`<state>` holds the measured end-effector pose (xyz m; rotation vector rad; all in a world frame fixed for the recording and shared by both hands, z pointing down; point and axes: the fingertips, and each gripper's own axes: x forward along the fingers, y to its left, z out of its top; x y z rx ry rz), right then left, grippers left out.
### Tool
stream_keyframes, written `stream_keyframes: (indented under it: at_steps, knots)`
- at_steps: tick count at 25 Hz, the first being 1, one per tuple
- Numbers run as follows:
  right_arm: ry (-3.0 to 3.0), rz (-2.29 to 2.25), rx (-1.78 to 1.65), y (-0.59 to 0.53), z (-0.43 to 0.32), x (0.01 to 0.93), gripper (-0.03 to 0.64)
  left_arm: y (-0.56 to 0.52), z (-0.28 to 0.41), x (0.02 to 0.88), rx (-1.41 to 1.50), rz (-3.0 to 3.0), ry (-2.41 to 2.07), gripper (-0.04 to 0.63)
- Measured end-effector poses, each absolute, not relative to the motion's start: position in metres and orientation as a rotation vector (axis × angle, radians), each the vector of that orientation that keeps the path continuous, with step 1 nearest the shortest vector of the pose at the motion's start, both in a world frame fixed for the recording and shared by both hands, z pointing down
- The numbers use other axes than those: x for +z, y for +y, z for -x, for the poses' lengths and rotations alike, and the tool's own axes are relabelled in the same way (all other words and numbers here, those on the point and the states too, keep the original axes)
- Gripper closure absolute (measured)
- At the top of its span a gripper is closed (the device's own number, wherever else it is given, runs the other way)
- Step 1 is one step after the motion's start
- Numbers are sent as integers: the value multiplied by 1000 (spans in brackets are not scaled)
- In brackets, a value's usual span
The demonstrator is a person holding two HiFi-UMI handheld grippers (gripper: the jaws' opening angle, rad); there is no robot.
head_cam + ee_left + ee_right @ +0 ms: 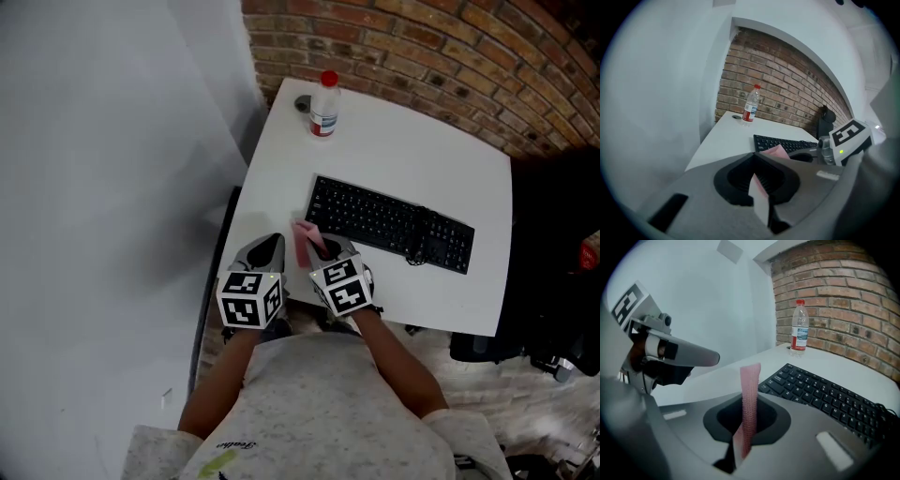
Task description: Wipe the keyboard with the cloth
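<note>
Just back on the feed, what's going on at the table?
A person holds two claws at the near edge of the table. The right claw is shut on a pink cloth, upright beside the keyboard, not yet on the keys. The left claw is shut alongside.

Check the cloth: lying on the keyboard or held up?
Held up: the cloth stands upright, pinched by the shut right gripper, near the keyboard.

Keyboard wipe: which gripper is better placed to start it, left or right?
Right. The right gripper clamps the pink cloth and sits by the near left corner of the black keyboard. The left gripper is shut with no cloth in it, farther from the keys.
</note>
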<state>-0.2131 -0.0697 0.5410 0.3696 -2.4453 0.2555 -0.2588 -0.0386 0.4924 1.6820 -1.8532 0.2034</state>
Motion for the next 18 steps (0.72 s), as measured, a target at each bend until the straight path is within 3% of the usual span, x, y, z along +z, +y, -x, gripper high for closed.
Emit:
stream_keyframes:
  at_steps: [18]
  knots:
    - [-2385, -641, 381, -83, 174, 551, 594, -86, 224, 493, 341, -1950, -1589, 600]
